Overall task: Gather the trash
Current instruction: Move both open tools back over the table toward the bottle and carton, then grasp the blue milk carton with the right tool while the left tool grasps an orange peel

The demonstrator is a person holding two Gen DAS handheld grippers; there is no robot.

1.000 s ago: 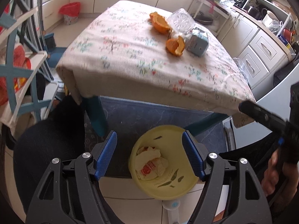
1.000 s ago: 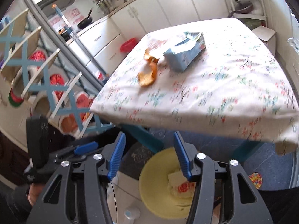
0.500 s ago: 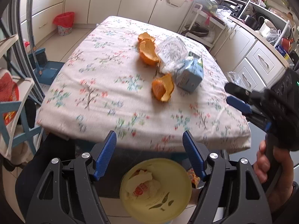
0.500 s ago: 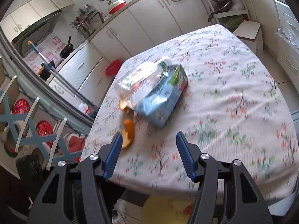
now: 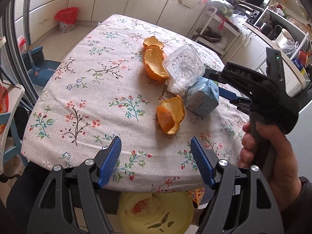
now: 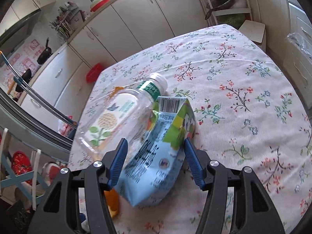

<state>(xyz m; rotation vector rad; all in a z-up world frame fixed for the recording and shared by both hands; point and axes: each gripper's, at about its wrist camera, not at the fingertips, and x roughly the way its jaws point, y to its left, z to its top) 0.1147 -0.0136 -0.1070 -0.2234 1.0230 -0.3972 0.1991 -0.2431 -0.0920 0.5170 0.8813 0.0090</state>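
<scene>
On the flowered tablecloth (image 5: 87, 97) lie a curled orange peel (image 5: 170, 117), more orange peels (image 5: 154, 64) behind it, a clear plastic bottle (image 5: 183, 68) on its side and a light-blue drink carton (image 5: 202, 99). My left gripper (image 5: 155, 139) hangs open over the table's near edge, just short of the near peel and holding nothing. My right gripper (image 6: 155, 140), held by a hand (image 5: 273, 165), is open with the carton (image 6: 156, 156) between its fingers; the pads do not visibly press it. The bottle (image 6: 117, 117) leans against the carton's left side.
A yellow bin (image 5: 181, 214) with a crumpled wrapper (image 5: 142, 204) in it sits on the floor under the table's near edge. A red-lined bin (image 5: 67, 18) stands by the far cabinets. A blue-framed rack (image 6: 19, 165) stands left, a small stool (image 6: 253, 31) beyond the table.
Both grippers have moved from above the yellow bin forward over the table. The right gripper has come onto the carton, which now lies between its fingers.
</scene>
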